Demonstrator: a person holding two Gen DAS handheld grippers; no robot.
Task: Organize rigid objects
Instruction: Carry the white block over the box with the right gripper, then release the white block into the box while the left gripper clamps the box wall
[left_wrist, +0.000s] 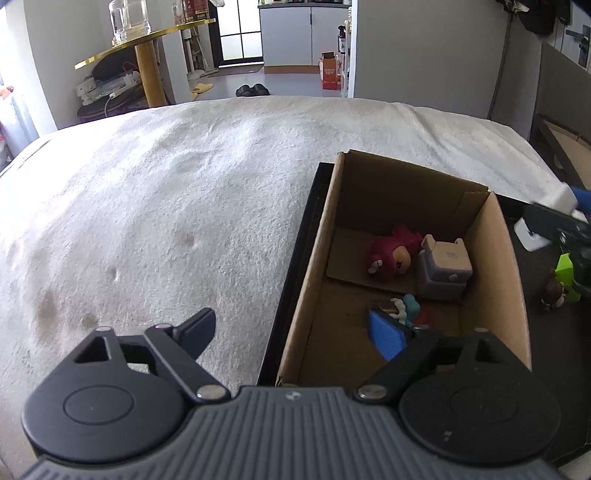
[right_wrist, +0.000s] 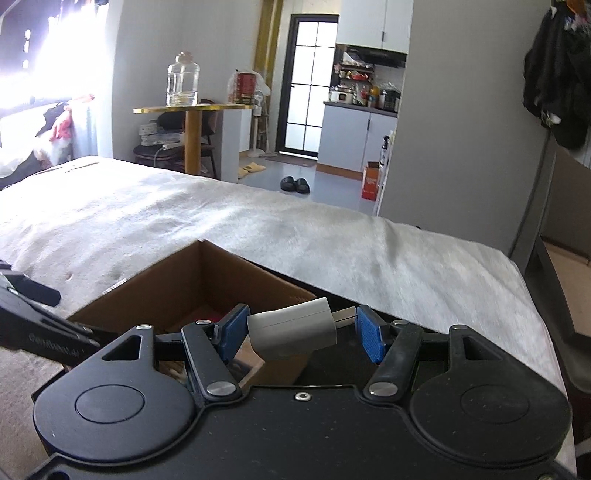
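Grey-white plug adapter (right_wrist: 291, 330): sitting crosswise between the blue pads (right_wrist: 371, 338) of the right gripper (right_wrist: 301, 334), jaws closing on body and prongs, carrying step in hand. Left gripper (left_wrist: 295, 332): jaws spread wide, holding nothing, hovering at the near left wall of the cardboard box (left_wrist: 511, 266). Box is already holding a red figure (left_wrist: 391, 254) and other toys. Next move, as judged: lowering the adapter inside, far of the near wall, then opening.

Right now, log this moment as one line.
right gripper: shut on white charger | left gripper: open | cardboard box: holds toys
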